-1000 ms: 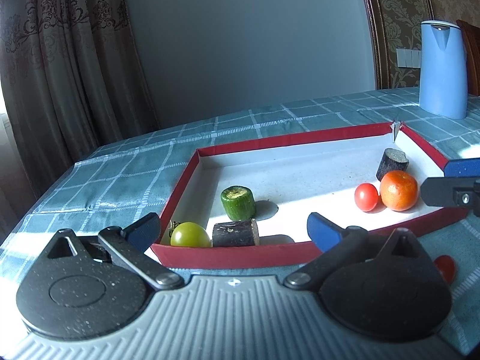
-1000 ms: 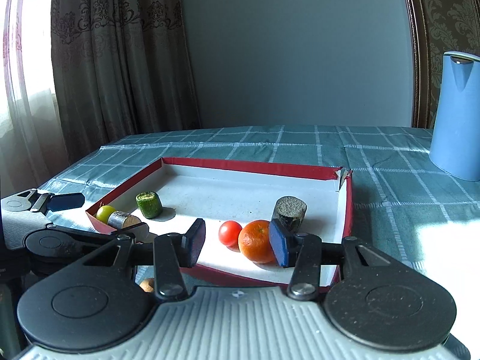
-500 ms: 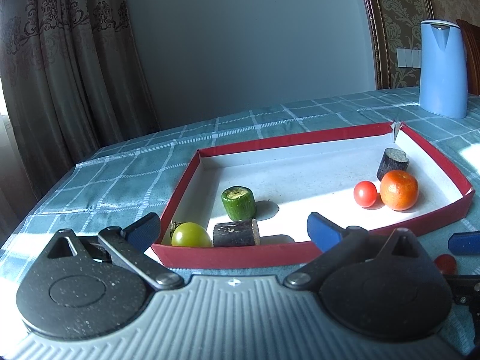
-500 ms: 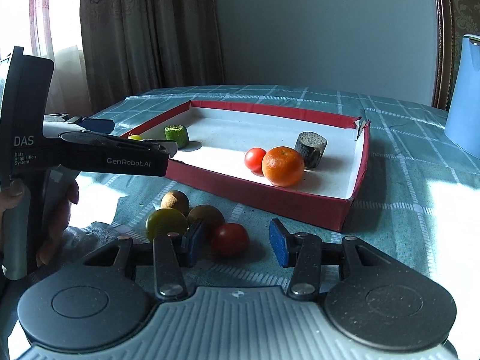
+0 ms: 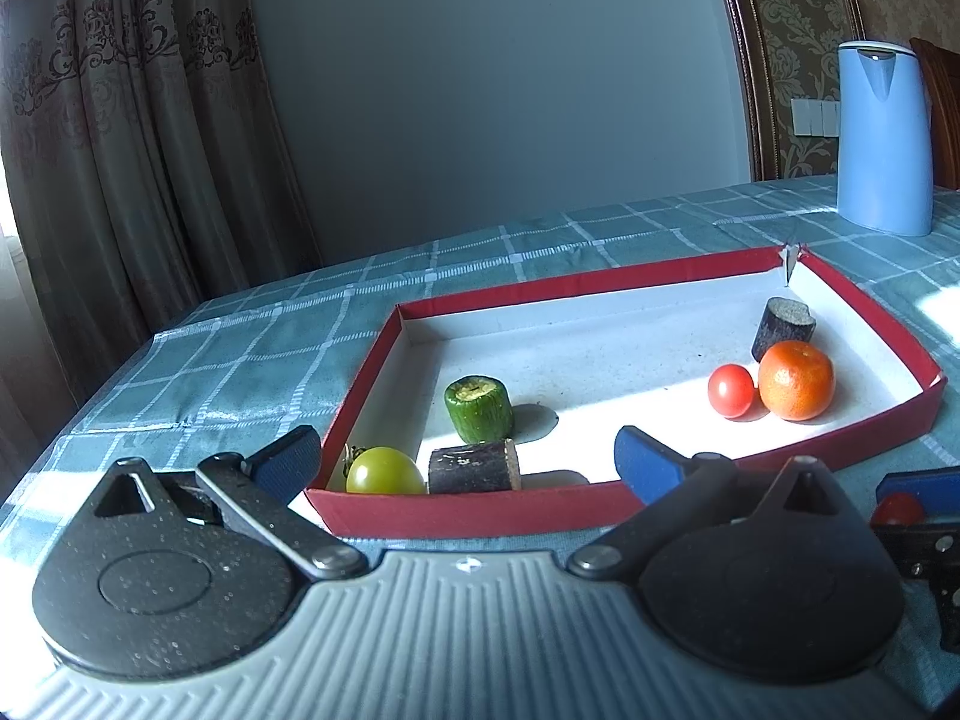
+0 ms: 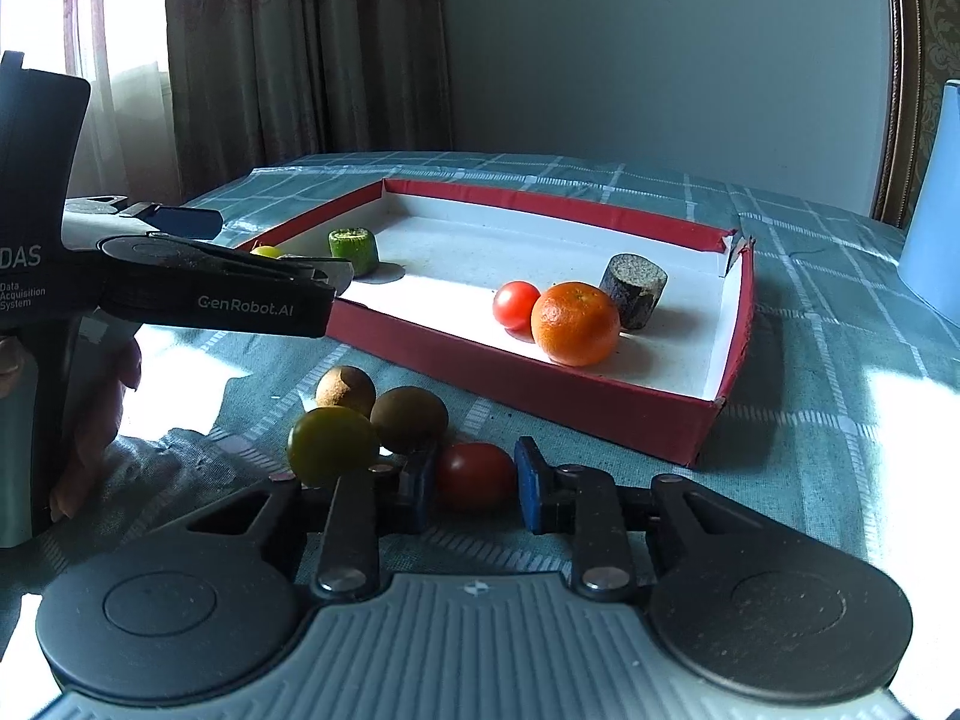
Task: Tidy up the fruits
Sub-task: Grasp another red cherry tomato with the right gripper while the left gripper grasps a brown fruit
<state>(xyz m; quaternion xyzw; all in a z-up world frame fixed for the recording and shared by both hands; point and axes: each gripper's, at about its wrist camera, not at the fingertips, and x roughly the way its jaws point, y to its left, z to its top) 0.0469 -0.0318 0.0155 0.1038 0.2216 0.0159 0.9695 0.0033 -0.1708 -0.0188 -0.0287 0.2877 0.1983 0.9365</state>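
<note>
- Checked tablecloth (image 6: 810, 420) under everything, red tray (image 6: 540, 387) on it.
- Your right gripper (image 6: 474, 477) is clamped round a red tomato (image 6: 474, 474), on the cloth just outside the tray.
- Your left gripper (image 5: 462, 462) is spread wide, holding nothing.

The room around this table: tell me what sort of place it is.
Most likely a home dining room. A checked teal tablecloth covers the table, patterned curtains hang at the window, and a blue electric kettle stands at the far corner by damask wallpaper.
</note>
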